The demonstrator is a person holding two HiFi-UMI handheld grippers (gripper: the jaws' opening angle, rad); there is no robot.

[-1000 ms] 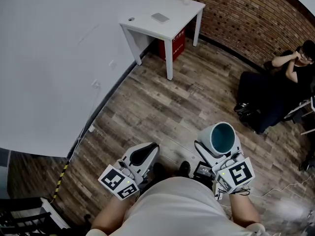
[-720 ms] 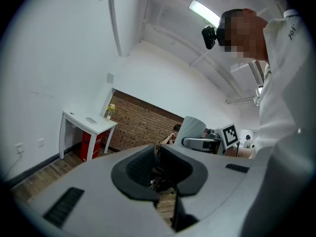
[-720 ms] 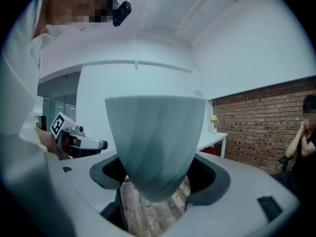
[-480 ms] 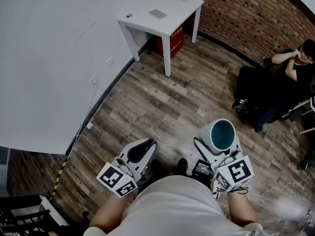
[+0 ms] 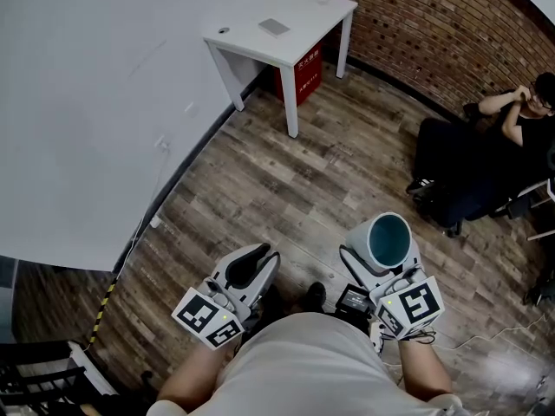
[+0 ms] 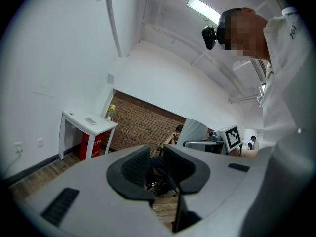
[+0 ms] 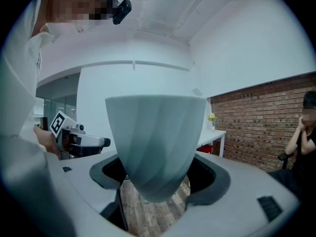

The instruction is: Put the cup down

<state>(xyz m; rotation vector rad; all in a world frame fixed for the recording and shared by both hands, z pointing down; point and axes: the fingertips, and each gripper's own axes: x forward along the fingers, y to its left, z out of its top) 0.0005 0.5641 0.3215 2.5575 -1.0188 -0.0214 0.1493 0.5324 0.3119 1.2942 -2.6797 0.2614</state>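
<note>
A pale blue-green ribbed cup [image 5: 388,239] is held upright over the wooden floor, its mouth facing up. My right gripper [image 5: 378,265] is shut on its lower part, and the right gripper view shows the cup [image 7: 155,142] wedged between the two dark pads [image 7: 207,174]. My left gripper [image 5: 257,258] hangs beside it at the left. Its jaws have just been opening and now stand a little apart, with nothing between them [image 6: 155,164].
A small white table [image 5: 286,29] stands against the white wall at the far end, with a red box [image 5: 305,74] under it. A brick wall [image 5: 434,24] runs behind. A person in black [image 5: 486,163] sits at the right. Plank floor [image 5: 286,189] lies ahead.
The table and the seated person sit slightly higher and further left in the head view. Both grippers keep their places near my body, and the cup stays in the right one.
</note>
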